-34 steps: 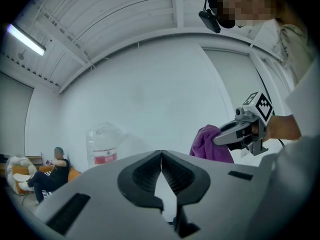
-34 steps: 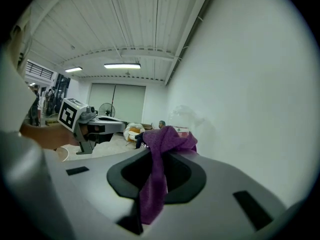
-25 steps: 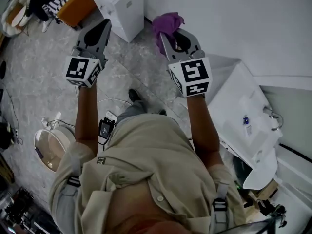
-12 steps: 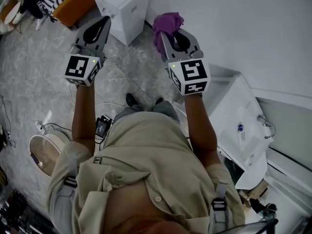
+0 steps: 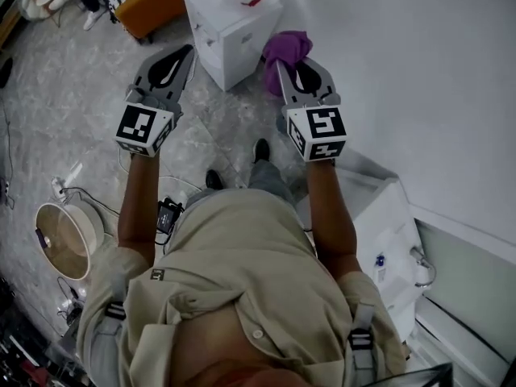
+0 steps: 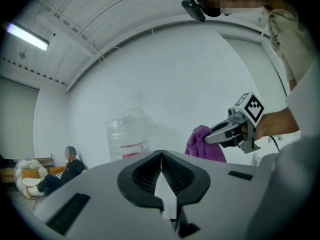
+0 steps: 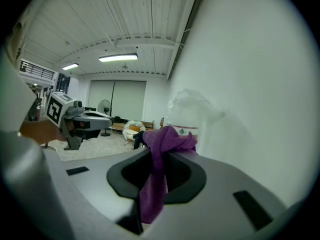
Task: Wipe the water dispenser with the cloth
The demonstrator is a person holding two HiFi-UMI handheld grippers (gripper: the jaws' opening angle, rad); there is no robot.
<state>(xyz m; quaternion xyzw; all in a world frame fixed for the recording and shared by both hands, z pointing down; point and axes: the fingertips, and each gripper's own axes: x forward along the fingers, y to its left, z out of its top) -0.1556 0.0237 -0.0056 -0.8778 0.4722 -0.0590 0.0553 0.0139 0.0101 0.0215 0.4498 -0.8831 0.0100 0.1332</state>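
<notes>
Count: two tongs, one cloth, one water dispenser. Left tongs [image 5: 185, 51] pressed together, nothing between them. Right tongs [image 5: 289, 64] clamped on the purple cloth [image 5: 286, 47], bunched at the tips with its tail hanging down through the jaws. Cloth is in the air just right of the white water dispenser [image 5: 234, 24]; contact can't be told. One clear bottle [image 6: 127, 134] on top, red-band label, print unreadable. Grey marbled floor [image 5: 64, 119], white wall [image 5: 419, 79] on the right, orange sofa [image 5: 153, 6] far left.

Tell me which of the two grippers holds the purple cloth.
The right gripper: its jaws are shut on the purple cloth. The left gripper is shut too, but empty.
</notes>
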